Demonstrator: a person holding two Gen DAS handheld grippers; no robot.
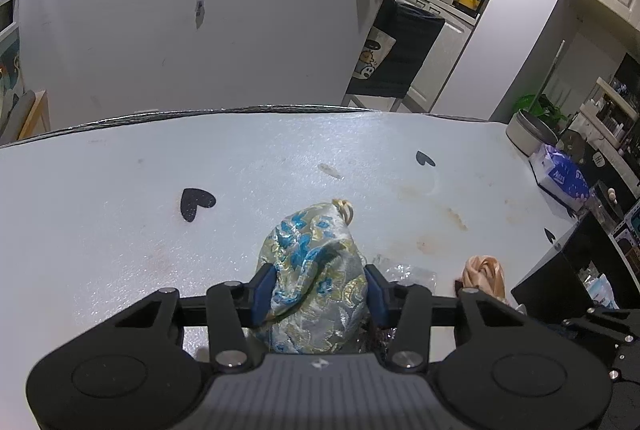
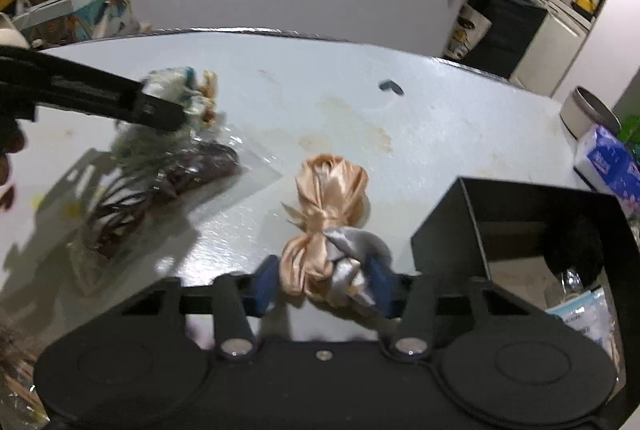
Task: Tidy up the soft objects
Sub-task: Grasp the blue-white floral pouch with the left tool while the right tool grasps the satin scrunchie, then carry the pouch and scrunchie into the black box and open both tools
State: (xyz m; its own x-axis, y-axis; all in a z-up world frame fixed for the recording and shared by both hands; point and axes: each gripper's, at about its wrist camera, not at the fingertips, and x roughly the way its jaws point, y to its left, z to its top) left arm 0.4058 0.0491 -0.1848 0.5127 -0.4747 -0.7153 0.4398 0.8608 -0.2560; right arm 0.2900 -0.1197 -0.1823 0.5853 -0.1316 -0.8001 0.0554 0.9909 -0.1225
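On the white table (image 1: 120,250), the left gripper (image 1: 318,294) pinches a brocade pouch (image 1: 316,270), while the right gripper (image 2: 326,284) clamps a peach satin bundle (image 2: 324,198) left of a black box (image 2: 540,206).

Left tool (image 1: 318,294) and right tool (image 2: 324,284) both angle downward (blue pads pinching fabric).

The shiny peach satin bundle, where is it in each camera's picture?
Left wrist view: shiny peach satin bundle at lower right, partly hidden.
Right wrist view: bottom centre, its near end between the blue pads.
Shared landmark: black open box, just right of it.
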